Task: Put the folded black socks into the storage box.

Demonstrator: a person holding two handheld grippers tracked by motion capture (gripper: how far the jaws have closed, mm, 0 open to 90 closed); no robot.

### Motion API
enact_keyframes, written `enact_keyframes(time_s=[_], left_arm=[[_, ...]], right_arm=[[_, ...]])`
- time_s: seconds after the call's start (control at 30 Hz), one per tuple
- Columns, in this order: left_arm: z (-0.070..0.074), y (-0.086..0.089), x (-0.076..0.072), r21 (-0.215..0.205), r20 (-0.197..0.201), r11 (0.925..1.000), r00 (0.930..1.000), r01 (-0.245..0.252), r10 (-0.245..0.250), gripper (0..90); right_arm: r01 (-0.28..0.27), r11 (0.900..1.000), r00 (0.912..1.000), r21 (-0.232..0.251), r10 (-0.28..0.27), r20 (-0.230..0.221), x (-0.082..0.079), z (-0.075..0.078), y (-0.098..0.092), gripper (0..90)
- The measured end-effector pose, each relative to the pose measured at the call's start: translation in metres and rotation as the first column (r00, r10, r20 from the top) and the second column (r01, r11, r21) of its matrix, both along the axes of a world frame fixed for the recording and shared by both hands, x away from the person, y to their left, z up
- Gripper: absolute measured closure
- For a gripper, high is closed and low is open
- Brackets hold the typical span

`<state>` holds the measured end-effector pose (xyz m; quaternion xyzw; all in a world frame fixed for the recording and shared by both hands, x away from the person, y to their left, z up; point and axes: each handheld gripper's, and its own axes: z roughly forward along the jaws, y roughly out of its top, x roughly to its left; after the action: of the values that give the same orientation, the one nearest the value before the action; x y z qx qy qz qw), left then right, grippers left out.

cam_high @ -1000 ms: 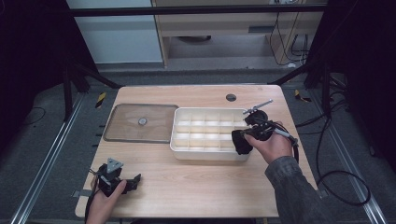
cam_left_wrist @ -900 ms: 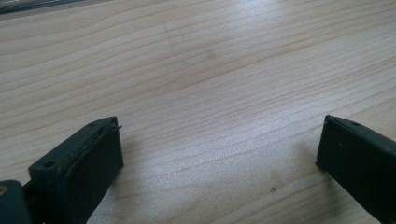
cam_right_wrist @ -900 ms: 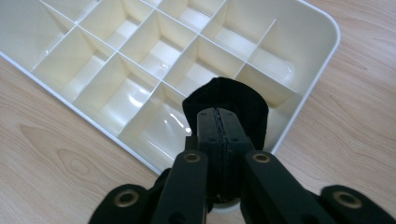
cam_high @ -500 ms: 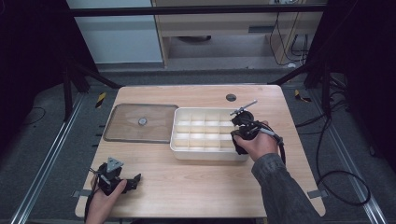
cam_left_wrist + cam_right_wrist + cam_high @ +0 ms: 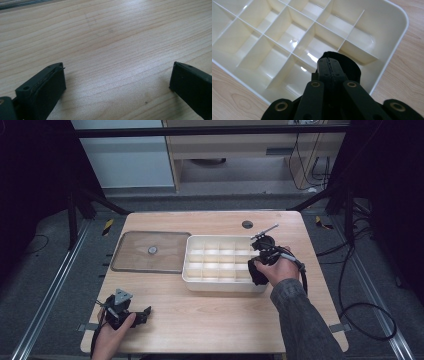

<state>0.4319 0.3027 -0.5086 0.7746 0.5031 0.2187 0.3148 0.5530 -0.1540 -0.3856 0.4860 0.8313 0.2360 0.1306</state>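
Your left gripper (image 5: 142, 312) sits at about 7 o'clock on the table (image 5: 210, 320), near the front edge, in your left hand (image 5: 112, 335). In the left gripper view its jaws stand wide apart over bare wood, with nothing between them.

Your right gripper (image 5: 257, 272) is at about 3 o'clock, over the front right corner of the divided tray (image 5: 192, 270). Your right hand (image 5: 280, 270) is behind it, and the cable loops off the table's right side. In the right gripper view the jaws (image 5: 329, 66) are pressed together, clamped on a black rounded piece (image 5: 352, 67). The piece sticks out past the tips and hangs just above the corner compartment at the tray's near right. You can't tell from these views whether it touches the tray floor or the dividers.

The tray is cream plastic with a grid of compartments and sits centre-right on the table. The visible cells hold nothing but glare.

Just beside the tray, at about 10 o'clock, the clear lid (image 5: 150, 252) lies flat with its knob up.

Farther back, at 12 to 1 o'clock, there is a round dark grommet (image 5: 247, 224) in the tabletop.
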Motion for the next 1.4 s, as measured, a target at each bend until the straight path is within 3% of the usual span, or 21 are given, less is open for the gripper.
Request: enact_keyframes(time_s=[0.6, 0.97, 1.4], left_arm=[[0.000, 0.000, 0.000, 0.000, 0.000, 1.0000, 1.0000, 0.002, -0.002, 0.0], [0.000, -0.001, 0.000, -0.001, 0.000, 1.0000, 1.0000, 0.003, -0.003, 0.0], [0.000, -0.001, 0.000, -0.002, 0.002, 1.0000, 1.0000, 0.006, -0.006, 0.0]], right_arm=[[0.008, 1.000, 0.9999, -0.013, -0.008, -0.008, 0.000, -0.007, -0.007, 90.0], [0.022, 1.000, 0.9996, -0.015, -0.022, 0.018, -0.002, 0.001, -0.015, 90.0], [0.019, 0.999, 0.9996, -0.050, -0.020, -0.018, -0.008, -0.022, -0.021, 90.0]])
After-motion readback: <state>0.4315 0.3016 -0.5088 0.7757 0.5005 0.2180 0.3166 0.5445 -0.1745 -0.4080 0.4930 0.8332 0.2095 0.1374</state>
